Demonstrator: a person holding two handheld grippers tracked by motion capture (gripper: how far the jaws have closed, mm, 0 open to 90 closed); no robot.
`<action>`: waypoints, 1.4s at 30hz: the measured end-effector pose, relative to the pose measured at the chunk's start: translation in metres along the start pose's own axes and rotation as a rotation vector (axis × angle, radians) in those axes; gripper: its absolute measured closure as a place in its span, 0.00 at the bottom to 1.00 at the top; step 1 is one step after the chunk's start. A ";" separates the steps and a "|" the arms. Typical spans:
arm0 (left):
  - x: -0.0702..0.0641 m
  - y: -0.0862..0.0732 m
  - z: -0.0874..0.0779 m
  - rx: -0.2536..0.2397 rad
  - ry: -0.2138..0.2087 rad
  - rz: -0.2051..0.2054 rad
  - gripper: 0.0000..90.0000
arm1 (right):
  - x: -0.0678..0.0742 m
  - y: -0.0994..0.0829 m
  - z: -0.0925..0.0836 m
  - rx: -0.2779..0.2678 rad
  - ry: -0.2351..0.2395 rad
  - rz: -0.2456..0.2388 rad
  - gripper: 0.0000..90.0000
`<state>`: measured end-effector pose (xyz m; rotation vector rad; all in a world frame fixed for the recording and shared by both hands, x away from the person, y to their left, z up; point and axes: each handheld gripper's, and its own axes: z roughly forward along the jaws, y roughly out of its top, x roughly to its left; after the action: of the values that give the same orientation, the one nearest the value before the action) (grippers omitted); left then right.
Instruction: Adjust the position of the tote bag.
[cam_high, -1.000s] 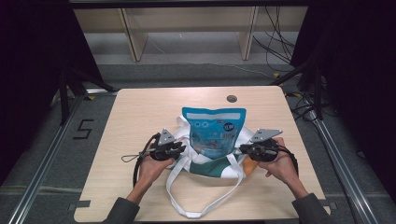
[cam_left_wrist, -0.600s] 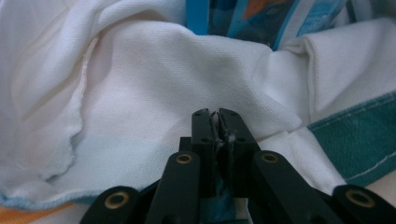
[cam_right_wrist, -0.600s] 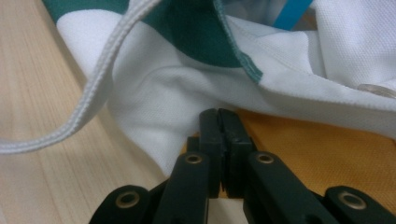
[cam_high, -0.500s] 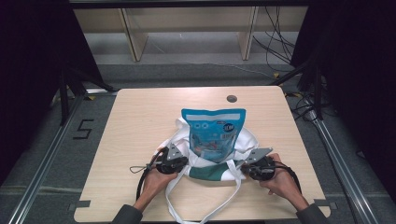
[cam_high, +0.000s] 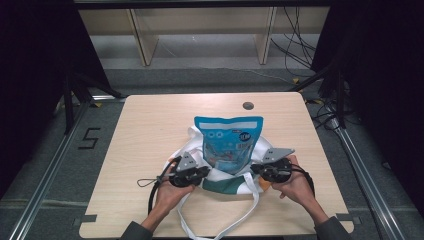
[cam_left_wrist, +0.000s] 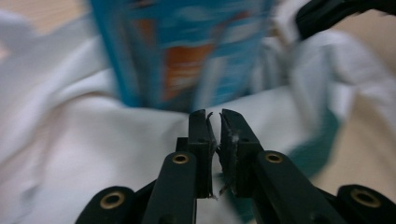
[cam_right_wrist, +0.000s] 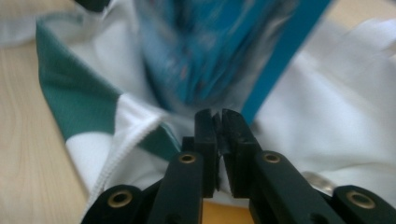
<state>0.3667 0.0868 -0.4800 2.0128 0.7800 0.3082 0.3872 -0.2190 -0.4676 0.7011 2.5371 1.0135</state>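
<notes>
left claw (cam_left_wrist: 214, 122): clenched on tote bag (cam_left_wrist: 93, 154) cloth | right claw (cam_right_wrist: 221, 122): clenched on bag cloth

The blue snack pouch (cam_left_wrist: 182, 51) is blurred, its print unreadable, its top cut off.

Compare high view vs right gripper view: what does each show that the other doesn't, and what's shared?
High view alone: the whole wooden table, both hands, the left gripper at the bag's left edge, the long white straps, a shelf behind.

Right gripper view alone: the right gripper jaws shut on the white fabric up close, plus the bag's stitched hem.

Both: the white and green tote bag with the blue snack pouch lying in its mouth.
</notes>
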 end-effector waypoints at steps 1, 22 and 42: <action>-0.010 0.000 0.003 0.007 -0.032 0.030 0.91 | 0.000 0.000 0.000 0.000 0.000 0.000 0.96; -0.018 -0.012 0.013 0.047 0.000 0.080 0.91 | -0.005 -0.007 -0.008 -0.048 -0.056 0.064 0.93; 0.017 -0.020 0.036 0.111 0.095 0.056 0.96 | -0.026 -0.013 0.036 0.101 -0.113 0.083 0.98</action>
<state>0.3900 0.0808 -0.5180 2.1394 0.8158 0.4029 0.4206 -0.2214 -0.4990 0.8736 2.4929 0.8502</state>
